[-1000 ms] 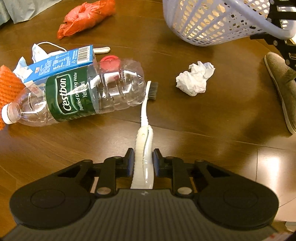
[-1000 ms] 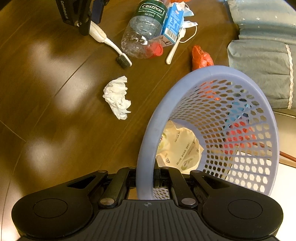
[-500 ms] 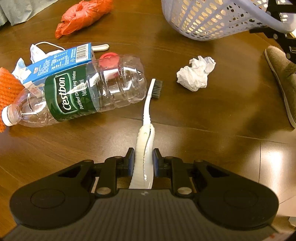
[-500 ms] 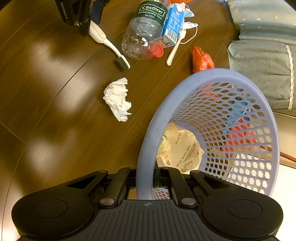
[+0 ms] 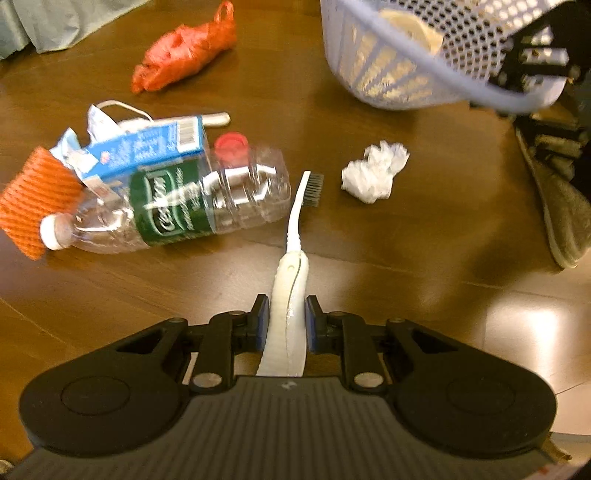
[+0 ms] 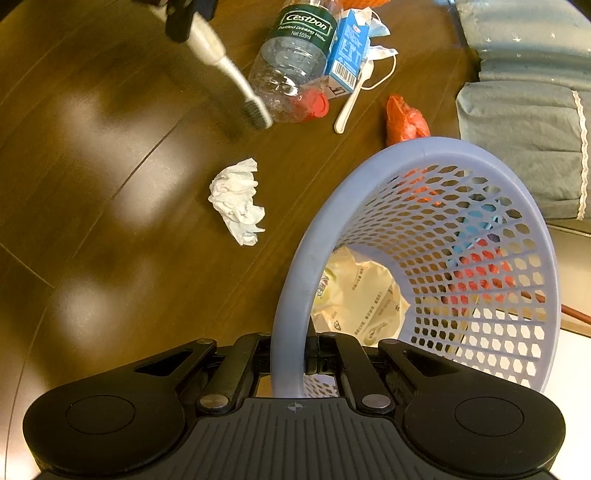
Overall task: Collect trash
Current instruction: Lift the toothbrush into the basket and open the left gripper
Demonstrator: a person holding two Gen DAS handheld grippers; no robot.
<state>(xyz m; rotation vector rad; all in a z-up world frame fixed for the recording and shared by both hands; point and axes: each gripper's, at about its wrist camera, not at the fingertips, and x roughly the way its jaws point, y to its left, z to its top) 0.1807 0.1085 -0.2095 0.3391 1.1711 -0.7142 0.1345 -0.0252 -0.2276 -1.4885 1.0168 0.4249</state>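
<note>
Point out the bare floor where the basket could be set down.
Bare wood lies left of the tissue and basket, toward the left gripper. It is crowded around the bottle, carton, spoon and red bag.

The toothbrush (image 6: 225, 70) is blurred in the right wrist view, and the gripper that holds it is cut off by the top edge. The label of the bottle (image 5: 177, 206) is smeared in the left wrist view (the words cannot be read). The orange net (image 5: 35, 201) hides part of the bottle's neck, and the slipper (image 5: 565, 210) runs out of the right edge.
</note>
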